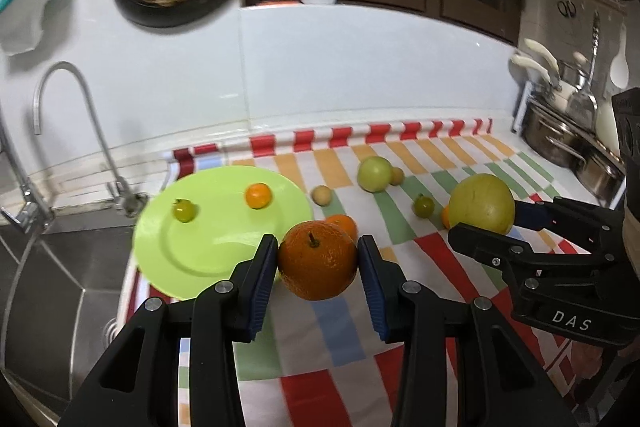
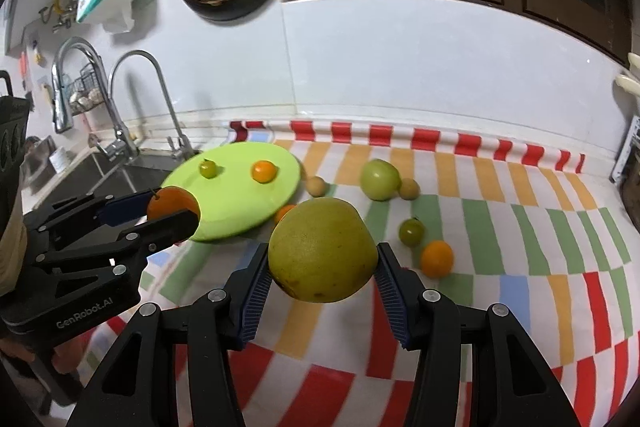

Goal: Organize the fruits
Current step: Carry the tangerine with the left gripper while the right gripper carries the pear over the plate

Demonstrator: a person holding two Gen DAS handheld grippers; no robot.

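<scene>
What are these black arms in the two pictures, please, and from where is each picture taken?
No robot here: a person holds a two-finger gripper in each hand, and a fisheye camera on each one looks along its fingers. The left camera shows the left gripper squeezing a large orange; the right camera shows the right gripper squeezing a big yellow-green fruit. Each gripper also appears sideways in the other view. Below lies a striped cloth with a green plate holding two small fruits. More fruits lie loose on the cloth.

- Showing lime green: plate [image 2: 240, 203].
- Glowing deep orange: orange [image 1: 317, 261].
- Looking yellow-green: pomelo [image 2: 323, 251].
- Running red, orange, green, blue checks on white: cloth [image 2: 500, 267].
</scene>
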